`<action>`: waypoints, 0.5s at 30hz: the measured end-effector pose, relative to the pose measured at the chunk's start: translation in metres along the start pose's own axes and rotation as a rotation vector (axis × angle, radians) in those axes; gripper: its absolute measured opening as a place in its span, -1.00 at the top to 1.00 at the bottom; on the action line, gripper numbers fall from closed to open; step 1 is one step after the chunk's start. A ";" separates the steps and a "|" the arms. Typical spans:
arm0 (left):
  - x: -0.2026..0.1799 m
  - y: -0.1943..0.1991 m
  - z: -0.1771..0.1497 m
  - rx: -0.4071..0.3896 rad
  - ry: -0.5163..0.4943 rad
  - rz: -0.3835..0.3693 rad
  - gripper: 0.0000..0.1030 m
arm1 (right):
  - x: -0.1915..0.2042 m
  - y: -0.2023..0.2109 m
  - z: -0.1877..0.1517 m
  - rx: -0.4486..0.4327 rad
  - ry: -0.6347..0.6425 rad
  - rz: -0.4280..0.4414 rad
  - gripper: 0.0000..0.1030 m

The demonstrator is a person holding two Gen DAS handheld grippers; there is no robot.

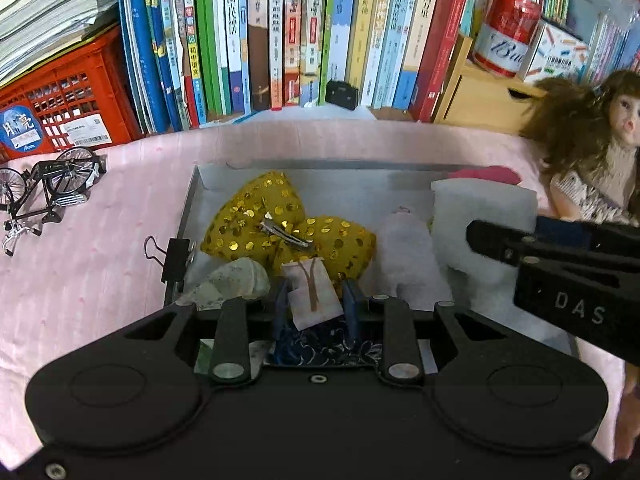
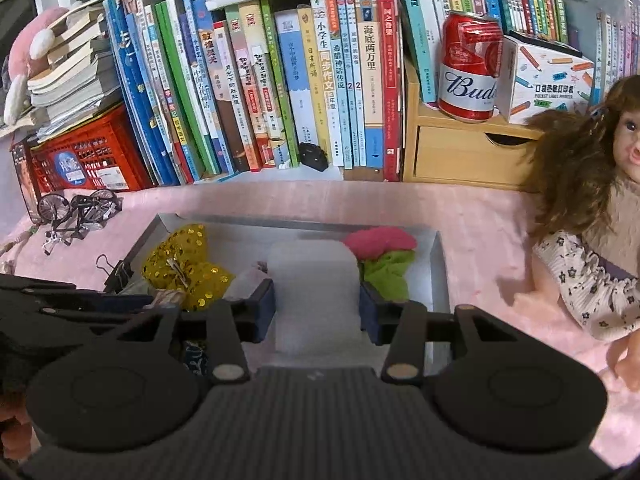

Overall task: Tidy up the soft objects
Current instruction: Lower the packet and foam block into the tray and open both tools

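A grey tray on the pink cloth holds a yellow sequined bow, a white plush, a pale fabric lump and a pink and green soft item. My left gripper is shut on a dark blue patterned pouch with a white tag, over the tray's near edge. My right gripper is shut on a white foam block above the tray's right part.
A binder clip is clipped on the tray's left rim. A model bicycle lies at left. A doll sits at right. Books, a red crate, a wooden drawer box and a red can stand behind.
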State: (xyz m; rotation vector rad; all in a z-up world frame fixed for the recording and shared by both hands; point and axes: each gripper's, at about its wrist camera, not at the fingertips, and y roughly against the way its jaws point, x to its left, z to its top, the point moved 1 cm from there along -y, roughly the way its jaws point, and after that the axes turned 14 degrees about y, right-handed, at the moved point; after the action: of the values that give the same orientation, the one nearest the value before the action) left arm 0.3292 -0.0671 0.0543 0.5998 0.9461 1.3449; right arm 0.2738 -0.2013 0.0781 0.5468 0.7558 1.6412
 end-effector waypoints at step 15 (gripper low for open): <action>-0.003 0.063 -0.011 -0.106 -0.055 -0.022 -0.04 | 0.003 0.057 0.011 -0.123 0.046 -0.017 -0.51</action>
State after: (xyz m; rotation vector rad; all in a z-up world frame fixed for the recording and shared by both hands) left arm 0.2860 -0.0615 0.1009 0.5415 0.8298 1.3437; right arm 0.2424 -0.2027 0.1273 0.4155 0.6865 1.6767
